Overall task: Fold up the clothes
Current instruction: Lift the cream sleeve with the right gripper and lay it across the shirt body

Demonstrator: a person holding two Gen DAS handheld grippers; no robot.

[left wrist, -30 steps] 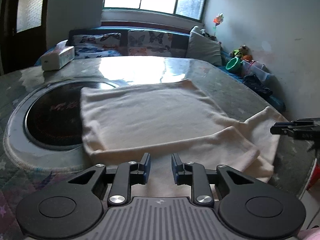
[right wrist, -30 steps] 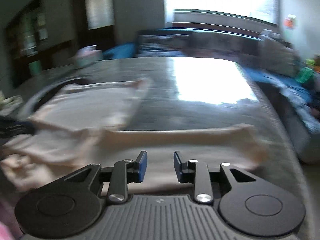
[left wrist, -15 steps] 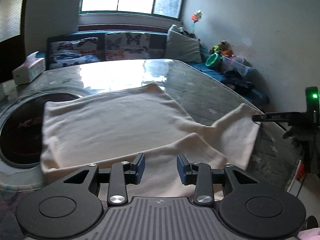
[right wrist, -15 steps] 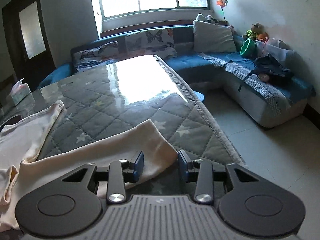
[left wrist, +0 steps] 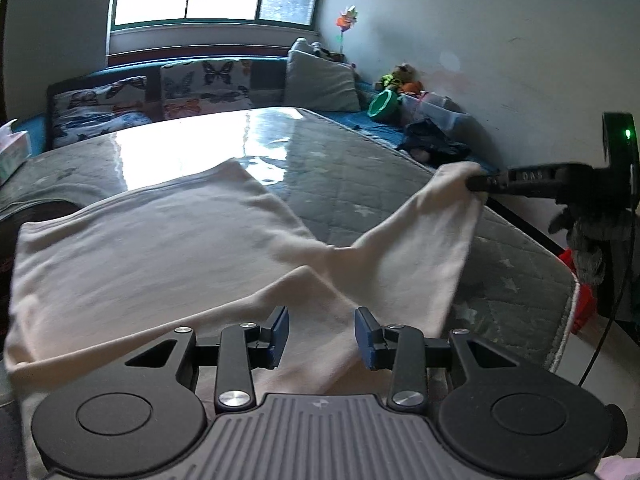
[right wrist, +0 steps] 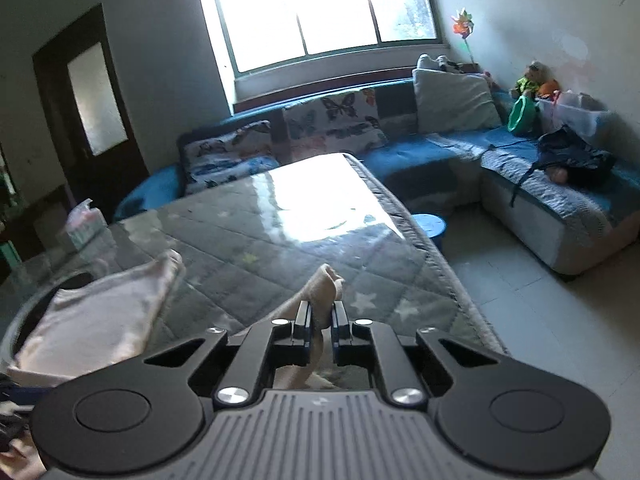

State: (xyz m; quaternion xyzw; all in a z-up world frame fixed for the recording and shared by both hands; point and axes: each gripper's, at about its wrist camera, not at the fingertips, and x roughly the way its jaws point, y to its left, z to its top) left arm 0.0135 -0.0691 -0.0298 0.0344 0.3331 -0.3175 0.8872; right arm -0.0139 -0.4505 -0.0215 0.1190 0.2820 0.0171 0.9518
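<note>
A cream garment point(left wrist: 152, 248) lies spread on the quilted table point(left wrist: 360, 176). One sleeve point(left wrist: 432, 236) stretches to the right and is lifted at its end. My right gripper point(right wrist: 321, 320) is shut on the sleeve's end point(right wrist: 326, 286); it also shows in the left wrist view point(left wrist: 480, 182) holding the cloth above the table's right edge. My left gripper point(left wrist: 321, 336) is open and empty, just above the garment's near edge. The garment's body shows in the right wrist view point(right wrist: 100, 312) at the left.
A tissue box point(right wrist: 84, 224) stands at the table's far left. A blue sofa with cushions point(right wrist: 460, 136) runs behind and to the right of the table. A blue stool point(right wrist: 430, 226) stands on the floor by the table's right edge. A dark round inset point(left wrist: 24, 216) lies under the garment's left side.
My right gripper has closed on the sleeve's end and lifted it off the table. My left gripper has opened a little wider and stays over the garment's near edge.
</note>
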